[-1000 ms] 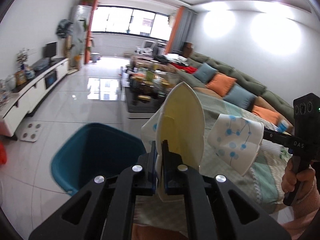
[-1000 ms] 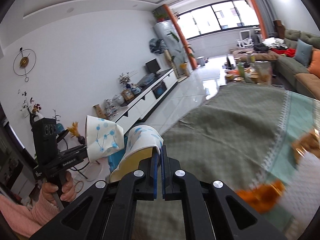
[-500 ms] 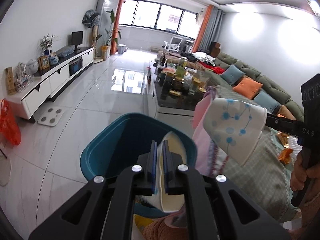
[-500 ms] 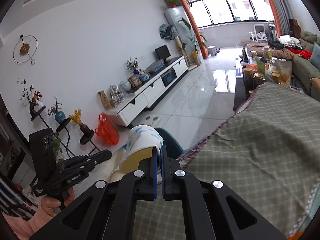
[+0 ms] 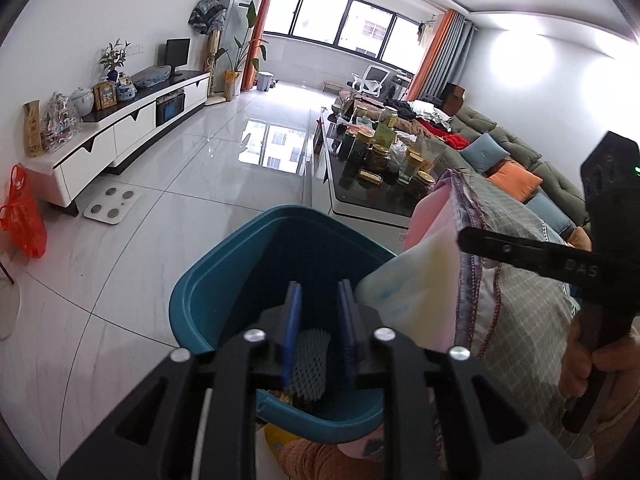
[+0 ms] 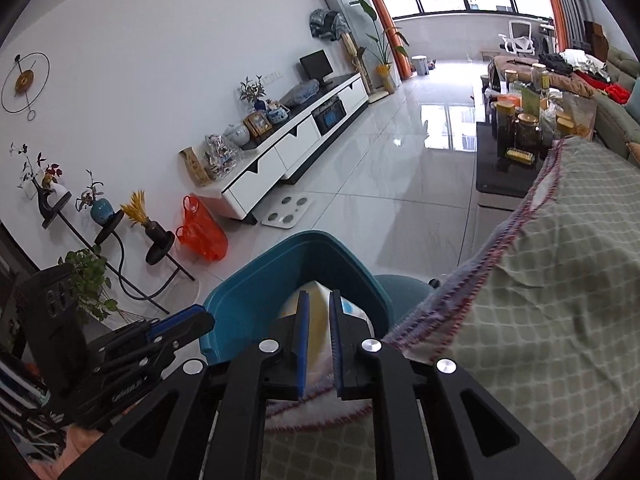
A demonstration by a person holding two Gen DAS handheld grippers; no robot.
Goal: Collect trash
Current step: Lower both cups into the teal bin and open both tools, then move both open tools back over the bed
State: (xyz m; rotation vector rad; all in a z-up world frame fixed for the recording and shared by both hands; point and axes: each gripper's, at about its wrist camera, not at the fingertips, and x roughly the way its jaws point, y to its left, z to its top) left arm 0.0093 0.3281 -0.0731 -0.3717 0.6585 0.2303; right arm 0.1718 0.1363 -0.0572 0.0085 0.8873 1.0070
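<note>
Left wrist view: your left hand-held gripper (image 5: 318,336) points down into the teal bin (image 5: 200,300) standing on the tiled floor (image 5: 180,220). Its jaws are opening, and nothing lies between the blue pads; through the gap you see a white foam net (image 5: 310,364) lying inside the bin. Just to the right, a crumpled paper cup (image 5: 412,292) (white with pale blue print, yellowish inside) hangs at the bin's right rim, at the tip of your right hand-held gripper (image 5: 464,240), beside the draped checked cloth (image 5: 516,312) of the surface.

Right wrist view: your left hand-held gripper shows again at lower left, beside the bin. In the centre, your right hand-held gripper is over the bin's mouth with its jaws opening; the paper cup sits between the pads, and whether they press on it you cannot tell. The cloth-covered surface fills the right side, its stitched edge touching the right finger (image 6: 352,344).
</note>
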